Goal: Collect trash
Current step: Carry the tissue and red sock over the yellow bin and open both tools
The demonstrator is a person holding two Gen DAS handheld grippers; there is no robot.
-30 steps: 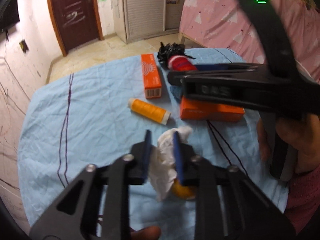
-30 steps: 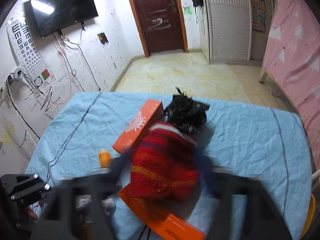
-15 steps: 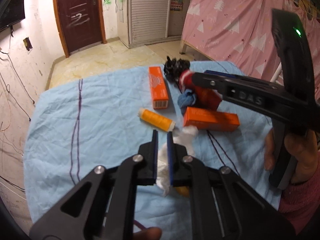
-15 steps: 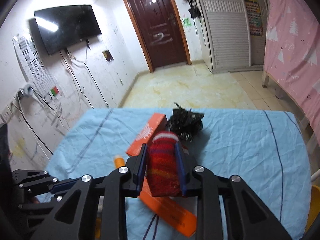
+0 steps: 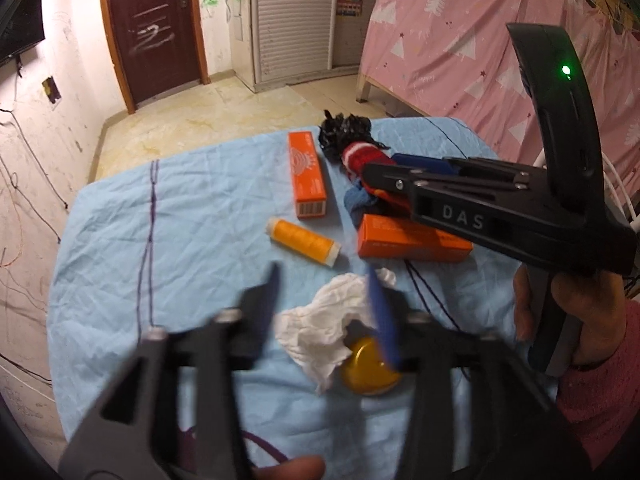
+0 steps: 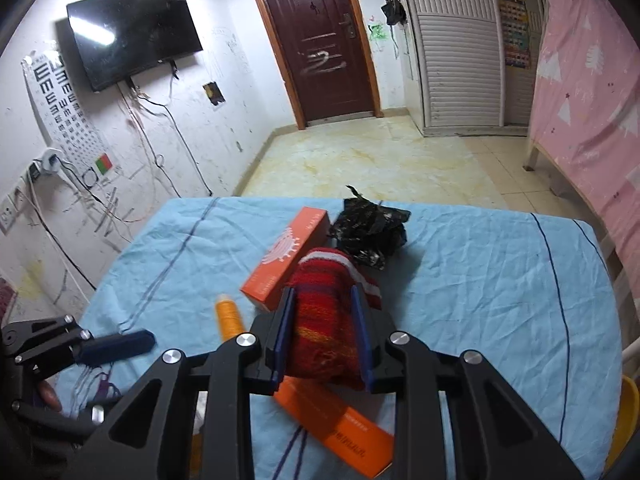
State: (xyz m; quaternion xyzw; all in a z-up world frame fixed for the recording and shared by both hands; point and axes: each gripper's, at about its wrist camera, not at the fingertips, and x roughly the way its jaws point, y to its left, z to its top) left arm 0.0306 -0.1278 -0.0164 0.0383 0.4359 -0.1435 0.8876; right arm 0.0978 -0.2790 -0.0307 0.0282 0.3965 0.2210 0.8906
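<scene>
A crumpled white tissue (image 5: pixel 326 318) lies on the blue tablecloth (image 5: pixel 180 232), partly over a round yellow lid (image 5: pixel 370 370). My left gripper (image 5: pixel 326 304) is open, its blurred fingers spread either side of the tissue, not gripping it. My right gripper (image 6: pixel 322 328) is shut on a red striped knitted sock (image 6: pixel 326 320) and holds it above an orange box (image 6: pixel 336 426); it also shows in the left wrist view (image 5: pixel 400 184). A black plastic bag (image 6: pixel 370 232) lies behind the sock.
A second orange box (image 5: pixel 307 174) and an orange thread spool (image 5: pixel 302 240) lie mid-table. A blue cloth (image 5: pixel 360 202) sits under the right gripper. Dark thread (image 5: pixel 424 292) trails across the cloth. A pink curtain (image 5: pixel 480 60) hangs to the right.
My left gripper was shut on the tissue; it has opened and the tissue lies loose on the cloth. My right gripper closed on the red sock and lifted it slightly.
</scene>
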